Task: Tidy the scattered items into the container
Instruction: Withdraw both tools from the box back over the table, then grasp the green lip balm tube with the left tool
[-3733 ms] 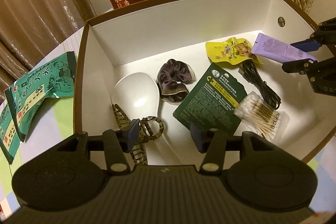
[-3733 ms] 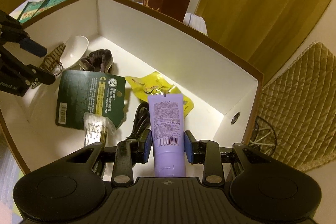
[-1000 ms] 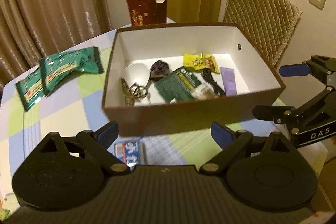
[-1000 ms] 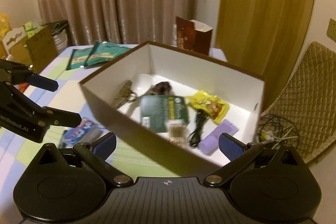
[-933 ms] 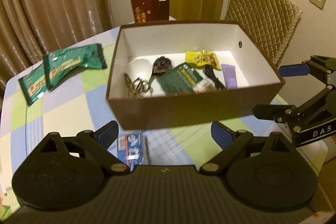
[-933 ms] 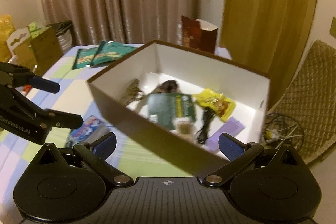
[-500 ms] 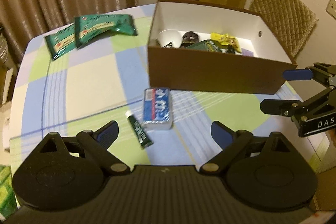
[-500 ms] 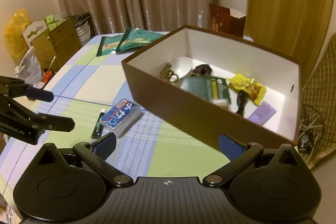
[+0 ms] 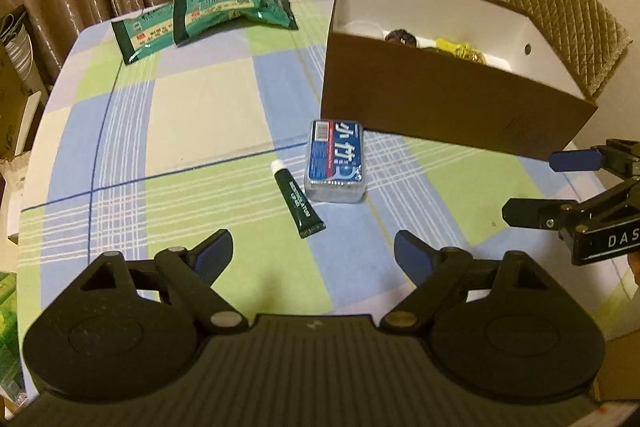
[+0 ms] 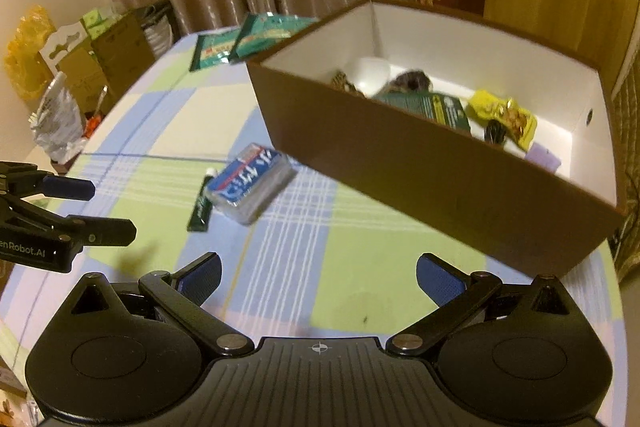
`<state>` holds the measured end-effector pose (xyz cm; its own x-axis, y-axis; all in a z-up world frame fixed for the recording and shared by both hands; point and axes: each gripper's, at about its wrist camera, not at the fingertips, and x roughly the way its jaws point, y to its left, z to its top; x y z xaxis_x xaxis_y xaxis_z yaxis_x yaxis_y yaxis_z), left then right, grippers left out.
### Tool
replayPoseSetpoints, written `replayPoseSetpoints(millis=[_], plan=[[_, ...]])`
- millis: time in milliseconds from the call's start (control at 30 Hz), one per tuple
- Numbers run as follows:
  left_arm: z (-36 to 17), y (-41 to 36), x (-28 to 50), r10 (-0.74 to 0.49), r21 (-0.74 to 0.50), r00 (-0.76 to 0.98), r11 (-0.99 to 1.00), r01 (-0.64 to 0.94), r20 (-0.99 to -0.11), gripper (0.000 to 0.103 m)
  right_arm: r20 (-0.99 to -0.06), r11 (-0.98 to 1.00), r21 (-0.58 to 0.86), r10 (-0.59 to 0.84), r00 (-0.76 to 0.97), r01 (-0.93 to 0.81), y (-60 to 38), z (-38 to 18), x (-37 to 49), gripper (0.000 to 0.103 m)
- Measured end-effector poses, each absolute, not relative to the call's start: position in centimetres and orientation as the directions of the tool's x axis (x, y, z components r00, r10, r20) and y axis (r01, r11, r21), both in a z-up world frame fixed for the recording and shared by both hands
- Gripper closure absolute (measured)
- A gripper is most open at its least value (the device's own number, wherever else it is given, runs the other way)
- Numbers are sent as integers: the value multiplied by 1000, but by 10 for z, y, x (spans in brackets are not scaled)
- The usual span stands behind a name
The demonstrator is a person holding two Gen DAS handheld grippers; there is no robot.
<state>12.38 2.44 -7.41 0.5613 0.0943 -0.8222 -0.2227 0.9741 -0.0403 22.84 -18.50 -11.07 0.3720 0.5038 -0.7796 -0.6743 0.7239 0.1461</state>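
Both tongs gape, empty; left gripper (image 9: 314,253) should drop straight ahead onto green tube (image 9: 298,199); blue tissue pack (image 9: 335,160) just beyond, touching-close; avoid snagging it.

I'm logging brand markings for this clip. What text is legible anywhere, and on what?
"DAS": right gripper body, cut off by the frame edge.
"enRobot.AI": left gripper body, cut off.
Blue tissue pack: large white characters, unclear.
Green tube, green packets: too small.
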Motion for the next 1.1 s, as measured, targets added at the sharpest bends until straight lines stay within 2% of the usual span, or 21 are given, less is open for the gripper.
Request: replayPoseSetpoints(millis=[133,467,567,667,700,733,800,1100], plan=[[-95,24,134,83,-46,535,974,-224,-841,34,-811,754,141,460,362,-642,-186,-129,233,2],[-132,34,170,53,-86,524,967,-238,-850,50,-829,787,137,424,366,-601,-191,-144,249,2],[-140,39,179,61,-80,518,966,-244,-853,63,-828,791,139,423,368,-596,-191,-145,255,2],[-148,49,184,55,-93,511,961,-259,-858,69,-827,794,144,425,369,-590,-189,-145,260,2],[-149,52,184,51,-102,517,959,-263,-854,74,-826,795,148,427,369,-589,-189,-146,261,2],[-149,54,183,45,-112,528,958,-263,-848,83,-824,795,153,431,368,-587,-188,-146,262,2],[-149,61,181,32,-133,536,955,-266,-844,88,-821,792,165,440,363,-587,-185,-148,264,2],[-148,95,152,106,-112,525,923,-367,-844,88,-819,749,197,481,313,-633,-146,-154,262,2]])
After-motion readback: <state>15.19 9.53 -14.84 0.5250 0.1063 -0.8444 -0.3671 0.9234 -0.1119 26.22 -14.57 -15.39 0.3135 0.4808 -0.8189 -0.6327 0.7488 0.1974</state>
